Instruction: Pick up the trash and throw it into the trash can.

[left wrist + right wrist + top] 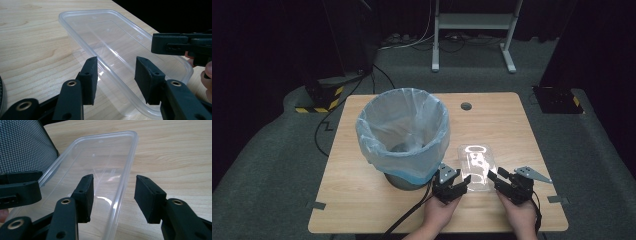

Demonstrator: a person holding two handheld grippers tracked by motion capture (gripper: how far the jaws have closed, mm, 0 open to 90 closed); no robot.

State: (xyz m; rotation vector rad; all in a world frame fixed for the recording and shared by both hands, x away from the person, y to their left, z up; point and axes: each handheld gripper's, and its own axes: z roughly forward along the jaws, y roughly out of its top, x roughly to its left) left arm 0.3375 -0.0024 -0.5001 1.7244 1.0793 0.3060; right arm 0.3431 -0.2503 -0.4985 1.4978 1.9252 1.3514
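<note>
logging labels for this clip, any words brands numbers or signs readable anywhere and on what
None can be read.
The clear plastic container is plain, with no print or embossing legible in either gripper view.
The lined mesh bin and the wooden table carry no label.
The yellow and black hazard stripes on the stand base on the floor are a marking only, with no words.
The left gripper and right gripper show no lettering.

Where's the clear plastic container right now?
In the high view, the clear container lies on the table's near right part, just right of the lined bin, between both open grippers.
</note>
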